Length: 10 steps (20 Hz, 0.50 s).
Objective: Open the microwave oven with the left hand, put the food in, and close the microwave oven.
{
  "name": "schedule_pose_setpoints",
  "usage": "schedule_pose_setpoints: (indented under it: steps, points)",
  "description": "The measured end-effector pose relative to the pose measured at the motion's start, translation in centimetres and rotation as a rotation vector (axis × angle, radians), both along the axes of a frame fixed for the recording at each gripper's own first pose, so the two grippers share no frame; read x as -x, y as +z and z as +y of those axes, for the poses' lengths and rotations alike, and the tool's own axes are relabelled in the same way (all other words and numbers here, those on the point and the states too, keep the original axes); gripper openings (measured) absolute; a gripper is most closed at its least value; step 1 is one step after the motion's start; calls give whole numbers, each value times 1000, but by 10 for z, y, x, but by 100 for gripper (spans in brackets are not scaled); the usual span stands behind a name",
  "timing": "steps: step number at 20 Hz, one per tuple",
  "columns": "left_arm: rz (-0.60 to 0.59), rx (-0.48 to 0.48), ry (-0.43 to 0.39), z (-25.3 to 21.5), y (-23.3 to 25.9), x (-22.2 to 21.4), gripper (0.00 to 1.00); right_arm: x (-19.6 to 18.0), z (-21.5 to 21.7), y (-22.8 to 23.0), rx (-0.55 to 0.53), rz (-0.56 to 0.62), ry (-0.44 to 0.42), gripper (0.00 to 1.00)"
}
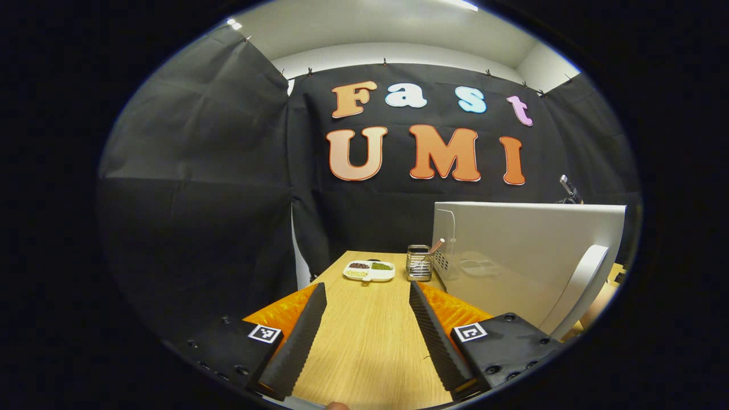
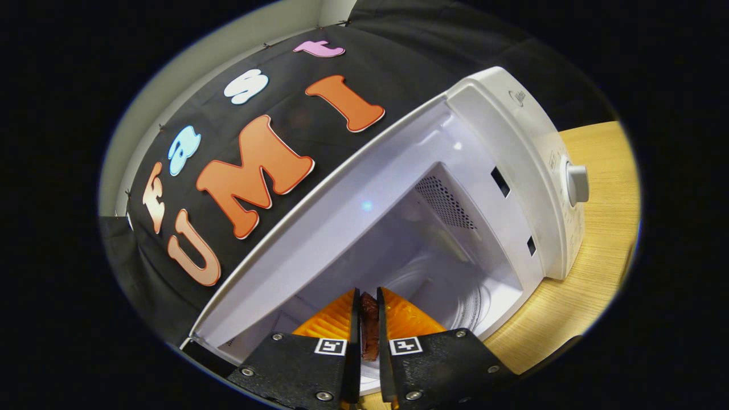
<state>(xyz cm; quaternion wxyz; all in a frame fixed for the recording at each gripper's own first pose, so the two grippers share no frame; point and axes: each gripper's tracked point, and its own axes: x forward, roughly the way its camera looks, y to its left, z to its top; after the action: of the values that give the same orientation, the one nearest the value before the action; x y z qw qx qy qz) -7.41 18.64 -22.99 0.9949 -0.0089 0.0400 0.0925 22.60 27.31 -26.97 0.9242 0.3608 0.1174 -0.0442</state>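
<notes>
Pinched between the two fingers of the right claw (image 2: 368, 319) is a thin, dark brown piece of food (image 2: 369, 324), standing on edge in the narrow gap with both fingers pressed against it. Just ahead of that claw gapes the white microwave oven (image 2: 512, 171), its door swung aside and its pale cavity bare; the fingertips reach just past the cavity's front edge. A round knob (image 2: 578, 183) sits on the panel to the claw's right.

In the left gripper view, the left claw (image 1: 367, 296) hangs spread wide over the wooden counter (image 1: 370, 341), holding nothing. Ahead lie a white divided dish (image 1: 369, 270) and a wire holder (image 1: 419, 263). The open microwave door (image 1: 578, 287) stands at its right.
</notes>
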Motion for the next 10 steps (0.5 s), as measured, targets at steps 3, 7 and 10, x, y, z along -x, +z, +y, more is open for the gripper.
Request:
schedule_pose_setpoints:
  steps: [3,7,10]
  points:
    - [-20,11,9,5,11,3,91,-5,-5,-4,39,12,-4,17]
    - [-34,-6,29,9,21,8,91,-3,-18,-2,173,6,-1,30]
    - [-32,-13,32,7,23,11,94,-4,-26,6,224,-10,7,51]
